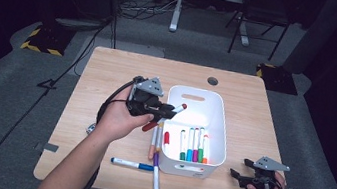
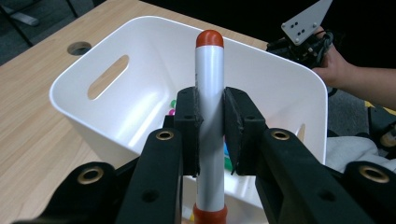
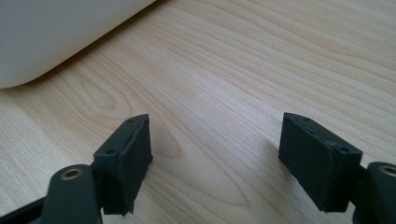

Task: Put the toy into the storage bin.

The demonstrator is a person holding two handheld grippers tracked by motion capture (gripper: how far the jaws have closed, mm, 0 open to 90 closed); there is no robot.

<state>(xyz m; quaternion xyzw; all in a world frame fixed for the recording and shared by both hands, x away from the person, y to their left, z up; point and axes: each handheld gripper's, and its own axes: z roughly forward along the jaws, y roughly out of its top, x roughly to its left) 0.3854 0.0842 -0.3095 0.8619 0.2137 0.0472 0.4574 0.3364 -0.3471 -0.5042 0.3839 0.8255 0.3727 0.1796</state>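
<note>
The red marker (image 2: 208, 116) is pinched tight in the left gripper (image 2: 210, 126), with one black pad pressed on each side of its white body. In the left gripper view the marker stands straight up between the jaws, its red cap at the top and a red band at the bottom, and you can see it sits just in front of the near wall of the white bin (image 2: 261, 65). The high view shows something that close view cannot: the marker is held up in the air, tilted, with its capped tip over the left edge of the bin (image 1: 170, 125). The high view also shows what lies inside the bin, a row of markers (image 1: 193, 146) with green, blue, purple and red ends along the bottom. Three more markers lie on the table (image 1: 110, 65) outside it: a blue marker (image 1: 132, 164) lying flat near the front edge, a purple marker (image 1: 156, 172) and an orange marker (image 1: 153, 143) close to the bin's left wall. The right gripper (image 1: 241, 169) rests near the right front corner of the table, well apart from the bin. In the right gripper view its jaws are spread wide with nothing between them, just bare wood below, and a rounded corner of the bin (image 3: 56, 37) shows at the top left.
</note>
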